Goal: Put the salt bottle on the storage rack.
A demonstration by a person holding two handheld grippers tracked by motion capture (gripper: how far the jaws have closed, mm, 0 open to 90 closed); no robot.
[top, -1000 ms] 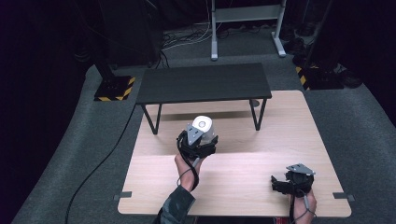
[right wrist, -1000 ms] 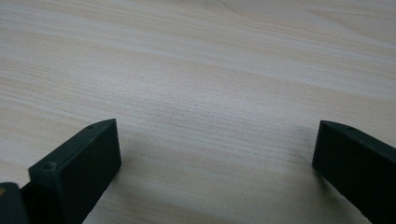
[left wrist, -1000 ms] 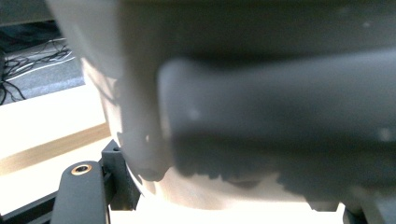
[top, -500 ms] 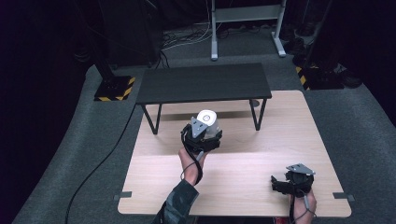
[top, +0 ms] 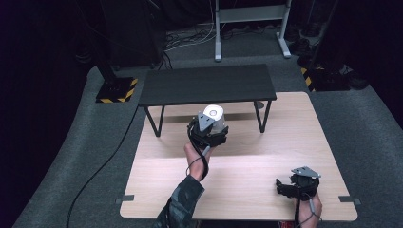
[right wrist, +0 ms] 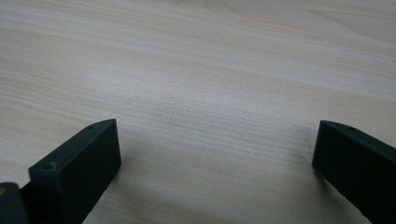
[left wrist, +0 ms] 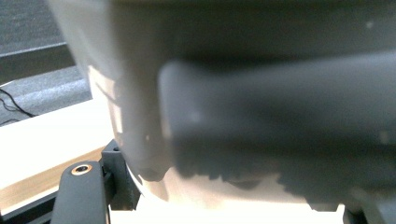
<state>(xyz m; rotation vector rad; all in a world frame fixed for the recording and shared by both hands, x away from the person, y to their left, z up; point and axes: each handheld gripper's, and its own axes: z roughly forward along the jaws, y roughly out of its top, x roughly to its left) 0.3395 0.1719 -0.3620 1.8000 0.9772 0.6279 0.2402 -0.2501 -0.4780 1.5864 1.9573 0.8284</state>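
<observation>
Reaching forward over the pale wooden worktop (top: 247, 161), the left tool (top: 209, 124) holds a white roll (top: 215, 114), perhaps tape or paper, right at the near edge of a small black bench (top: 207, 83) that stands on the far half of the worktop. From the high view the roll sits at the tool's front end, its round face with a small central hole turned upward, and the grey plate on top of the tool lies just beside it. In the left gripper view the roll (left wrist: 140, 93) crowds the lens as a blurred white curved wall, with one dark jaw laid across its front and the other jaw low at the left; the jaws stand closed against it, one on each side. Whether the roll rests on the worktop or hangs above it cannot be told. The person's left hand (top: 196, 153) and dark sleeve (top: 183, 202) stretch up from the bottom edge behind this tool.

The right tool (top: 284, 186) sits near the worktop's near right corner, well apart from the roll. In the right gripper view its two black jaws stand wide apart with bare wood grain between them (right wrist: 215, 154), holding nothing.
</observation>
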